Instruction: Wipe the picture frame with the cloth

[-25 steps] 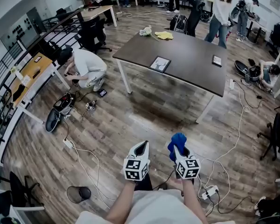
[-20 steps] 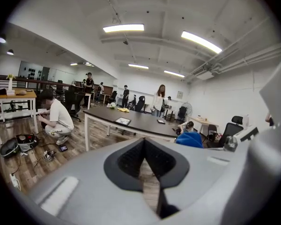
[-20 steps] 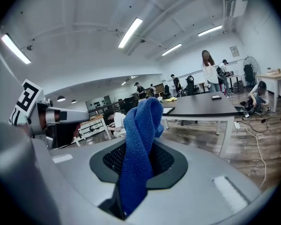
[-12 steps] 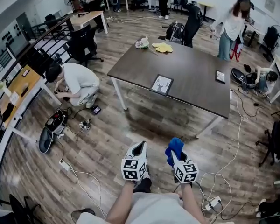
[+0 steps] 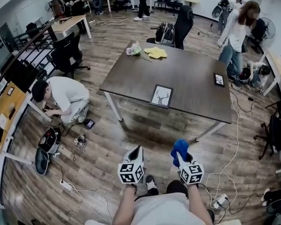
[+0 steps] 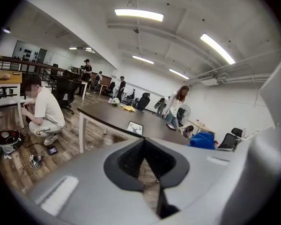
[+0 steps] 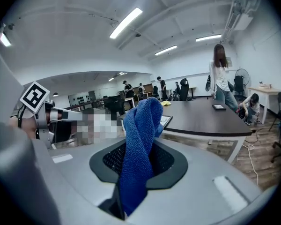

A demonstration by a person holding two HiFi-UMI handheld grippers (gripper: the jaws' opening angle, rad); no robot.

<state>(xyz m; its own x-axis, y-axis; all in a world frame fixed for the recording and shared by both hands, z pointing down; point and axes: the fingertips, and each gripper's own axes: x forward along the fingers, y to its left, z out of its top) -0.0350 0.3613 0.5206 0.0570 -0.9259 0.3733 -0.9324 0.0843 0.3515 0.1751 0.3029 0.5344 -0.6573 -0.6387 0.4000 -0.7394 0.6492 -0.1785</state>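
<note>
The picture frame (image 5: 161, 96) with a deer print lies flat near the front edge of the dark table (image 5: 187, 74); it also shows in the left gripper view (image 6: 135, 128) and, partly hidden, in the right gripper view (image 7: 166, 121). My right gripper (image 5: 180, 154) is shut on the blue cloth (image 5: 180, 147), which stands up bunched between the jaws (image 7: 139, 153). My left gripper (image 5: 136, 153) is shut and holds nothing (image 6: 147, 165). Both grippers hover over the wooden floor, well short of the table.
A phone (image 5: 219, 80), a yellow cloth (image 5: 155, 53) and a pale bundle (image 5: 133, 50) lie on the table. A person crouches at left (image 5: 61, 95) among gear and cables. Another person stands at the table's right end (image 5: 236, 32). Cables and a power strip (image 5: 220, 201) lie at right.
Both grippers have moved forward across the floor toward the table, which now sits closer and lower in the head view. The cloth stays in the right gripper.
</note>
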